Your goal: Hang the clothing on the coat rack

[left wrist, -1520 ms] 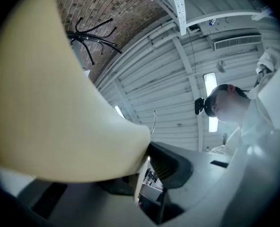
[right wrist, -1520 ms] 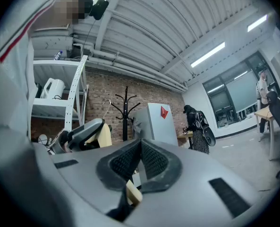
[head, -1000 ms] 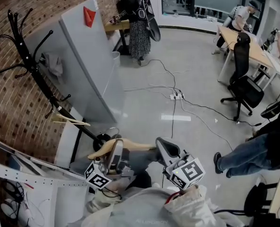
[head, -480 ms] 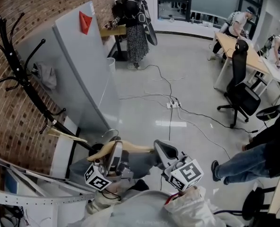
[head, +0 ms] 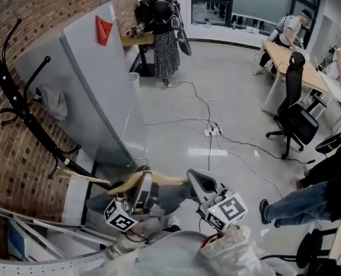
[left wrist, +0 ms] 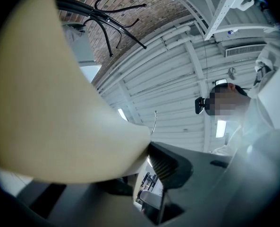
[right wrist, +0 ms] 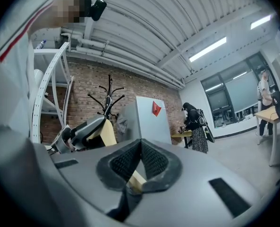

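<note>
Two grips: left gripper point(head: 140, 183), right gripper point(head: 198, 181) clamped the wooden hanger point(head: 170, 180).
Change: your view swung; coat rack point(right wrist: 110, 98) drifted left, unreached.

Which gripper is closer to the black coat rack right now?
Left. The left gripper, clamped on the wooden hanger, sits just right of the coat rack and its lower pole; the right gripper holds the hanger farther right.
</note>
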`<state>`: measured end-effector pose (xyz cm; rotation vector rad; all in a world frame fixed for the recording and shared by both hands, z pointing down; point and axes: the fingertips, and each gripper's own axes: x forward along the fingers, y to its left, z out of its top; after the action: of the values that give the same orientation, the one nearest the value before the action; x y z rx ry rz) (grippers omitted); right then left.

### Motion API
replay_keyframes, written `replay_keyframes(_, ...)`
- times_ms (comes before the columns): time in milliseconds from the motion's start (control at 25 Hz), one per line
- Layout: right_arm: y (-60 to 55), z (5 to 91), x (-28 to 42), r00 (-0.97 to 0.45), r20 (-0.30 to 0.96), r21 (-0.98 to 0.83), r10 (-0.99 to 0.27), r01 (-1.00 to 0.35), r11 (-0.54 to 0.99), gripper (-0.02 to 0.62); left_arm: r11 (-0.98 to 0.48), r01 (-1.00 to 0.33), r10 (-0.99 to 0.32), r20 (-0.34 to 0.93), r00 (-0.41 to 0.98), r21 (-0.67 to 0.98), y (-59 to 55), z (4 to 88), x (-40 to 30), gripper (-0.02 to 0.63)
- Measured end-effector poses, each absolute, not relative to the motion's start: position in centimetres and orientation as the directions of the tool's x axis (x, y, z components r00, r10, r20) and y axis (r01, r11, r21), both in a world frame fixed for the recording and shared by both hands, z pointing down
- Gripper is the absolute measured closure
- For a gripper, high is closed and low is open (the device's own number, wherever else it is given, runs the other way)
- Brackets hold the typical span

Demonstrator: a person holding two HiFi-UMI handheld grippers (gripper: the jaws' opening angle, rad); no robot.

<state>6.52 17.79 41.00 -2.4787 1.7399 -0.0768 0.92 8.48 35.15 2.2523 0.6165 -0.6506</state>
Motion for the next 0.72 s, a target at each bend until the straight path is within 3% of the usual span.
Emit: replay_keyframes(720, 9.7, 40.6, 9.4, 0.312, -0.042, -0.098, -0.949, -0.947, -0.307, 0.574, -0.683, 0.559, 0.223, -0.594, 0.773, 0.471, 0.7, 35.9, 3.4, 0.506)
